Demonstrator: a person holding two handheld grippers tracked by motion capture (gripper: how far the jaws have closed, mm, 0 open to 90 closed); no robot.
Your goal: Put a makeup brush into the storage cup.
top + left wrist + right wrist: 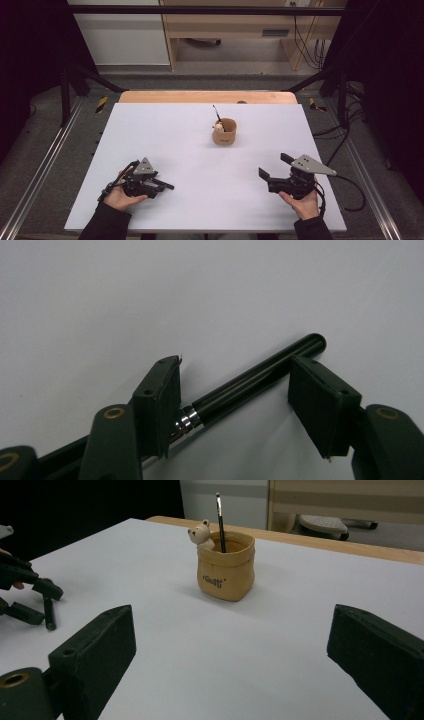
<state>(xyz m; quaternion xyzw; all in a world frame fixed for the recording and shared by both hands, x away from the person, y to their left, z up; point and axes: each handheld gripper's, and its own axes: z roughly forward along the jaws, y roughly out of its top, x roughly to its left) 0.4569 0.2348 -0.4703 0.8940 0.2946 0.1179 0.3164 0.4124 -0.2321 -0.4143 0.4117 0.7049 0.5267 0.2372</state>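
Black pen (257, 377) lying flat on white table (200, 150), near our left side; we are bracketing it with left gripper (245, 410), jaws partly spread around barrel, pads not yet pressing. Right gripper (272, 170) waiting wide open, holding nothing. Tan cup (224, 132) with another pen (219, 520) standing well apart. Next we are needing to squeeze fully, then lift toward cup

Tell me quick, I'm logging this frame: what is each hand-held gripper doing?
Left hand-held gripper: open around the black pen lying on the table, pads not pressing it.
Right hand-held gripper: open, holding nothing.
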